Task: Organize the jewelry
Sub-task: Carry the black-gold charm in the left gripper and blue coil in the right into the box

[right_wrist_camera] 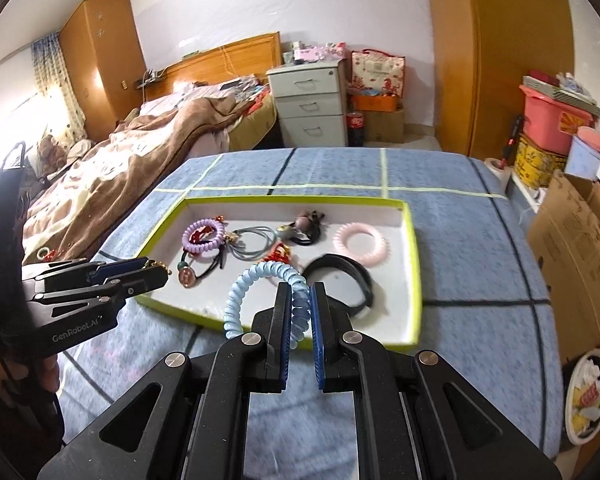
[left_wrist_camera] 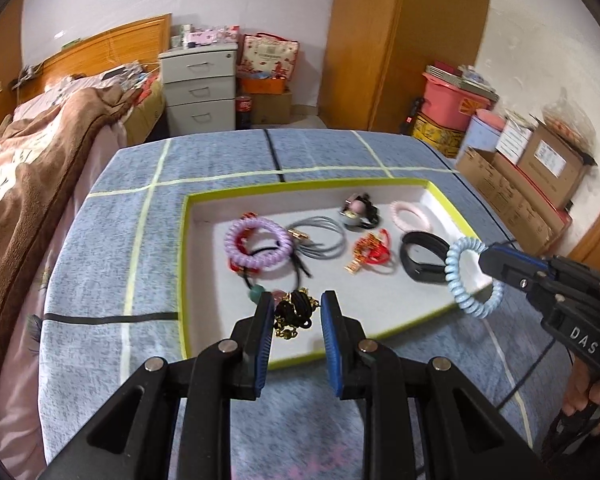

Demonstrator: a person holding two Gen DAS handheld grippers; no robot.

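While right tongs (right_wrist_camera: pixel 300 304) clamp the blue spiral hair tie (right_wrist_camera: pixel 260 280) and left tongs (left_wrist_camera: pixel 294 308) pinch the black-and-gold bracelet (left_wrist_camera: pixel 296 312), lower both gently into the tray (right_wrist_camera: pixel 414 280) toward six o'clock, apart.

upper left: wooden wardrobe (right_wrist_camera: pixel 100 52), bright curtained window (right_wrist_camera: pixel 54 88) | left: bed (right_wrist_camera: pixel 148 148), brown blanket | centre: grey drawer cabinet (right_wrist_camera: pixel 310 106) | walls white

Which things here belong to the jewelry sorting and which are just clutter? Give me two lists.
Job: green-rimmed tray; blue coil band, held by right gripper; black and gold piece, held by left gripper; purple coil band; pink coil band; black strap.

Clutter: cola bottle; drawer unit; cardboard boxes; brown blanket.
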